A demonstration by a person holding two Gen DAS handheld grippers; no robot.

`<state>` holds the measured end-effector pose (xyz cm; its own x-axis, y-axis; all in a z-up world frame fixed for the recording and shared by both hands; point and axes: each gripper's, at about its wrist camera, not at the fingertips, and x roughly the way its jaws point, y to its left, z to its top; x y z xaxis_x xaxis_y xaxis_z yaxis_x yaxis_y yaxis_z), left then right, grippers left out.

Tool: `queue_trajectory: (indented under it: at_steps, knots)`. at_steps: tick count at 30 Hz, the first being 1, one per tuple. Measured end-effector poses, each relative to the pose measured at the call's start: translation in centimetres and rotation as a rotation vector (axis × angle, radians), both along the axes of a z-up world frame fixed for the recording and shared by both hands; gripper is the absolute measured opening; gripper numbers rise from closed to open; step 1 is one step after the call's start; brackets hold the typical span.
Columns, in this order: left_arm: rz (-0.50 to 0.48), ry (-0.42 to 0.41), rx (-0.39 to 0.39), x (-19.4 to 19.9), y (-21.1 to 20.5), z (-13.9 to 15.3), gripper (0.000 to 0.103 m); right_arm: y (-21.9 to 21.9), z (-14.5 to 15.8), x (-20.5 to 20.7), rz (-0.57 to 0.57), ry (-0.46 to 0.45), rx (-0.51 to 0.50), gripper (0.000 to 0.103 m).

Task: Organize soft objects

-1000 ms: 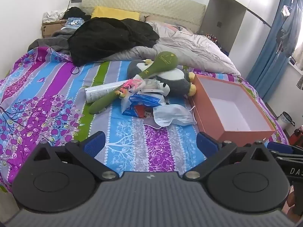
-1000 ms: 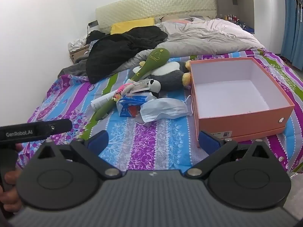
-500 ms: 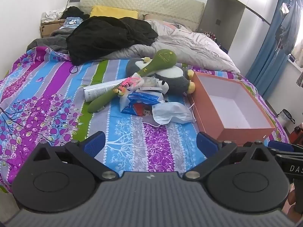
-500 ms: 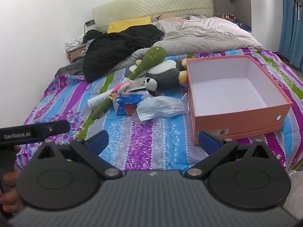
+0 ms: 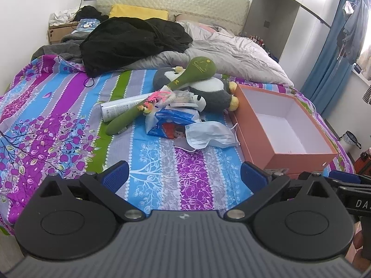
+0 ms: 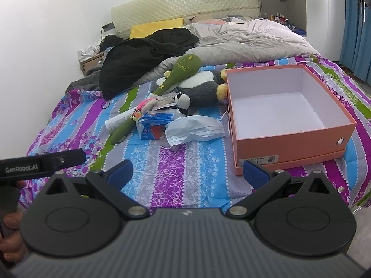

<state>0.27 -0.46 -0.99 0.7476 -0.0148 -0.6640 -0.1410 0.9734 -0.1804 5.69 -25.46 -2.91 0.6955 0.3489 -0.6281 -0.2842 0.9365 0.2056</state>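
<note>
Both claws, left [image 5: 183, 173] and right [image 6: 187, 172], are wide apart and hold nothing. The soft toys [image 6: 197, 88] lie piled mid-bed, left of the empty box [image 6: 289, 136]. Reach for the near mask [image 6: 194, 129] first; pinch gently.

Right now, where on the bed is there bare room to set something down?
Free: the sheet between the grippers and the mask, and the striped stretch left of the green toy. The box is empty. Crowded: the pile around the penguin.
</note>
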Motion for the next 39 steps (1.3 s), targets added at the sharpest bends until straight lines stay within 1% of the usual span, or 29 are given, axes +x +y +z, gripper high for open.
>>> queue_trajectory:
  at_steps: [17,24,34,39]
  knots:
    - [-0.007,0.004,-0.001,0.25,-0.21,0.0,0.103,-0.01,-0.04,-0.07,0.002,0.0,-0.007,0.103]
    - [-0.015,0.004,0.0,0.08,-0.39,-0.12,0.103,0.36,0.11,-0.42,0.01,-0.026,-0.032,0.103]
    - [-0.013,0.013,-0.002,0.21,-0.29,-0.43,0.103,0.06,-0.17,-0.17,0.011,0.004,-0.007,0.103]
    - [-0.014,0.009,0.003,0.22,-0.28,-0.42,0.103,0.06,-0.16,-0.17,0.013,0.004,-0.008,0.103]
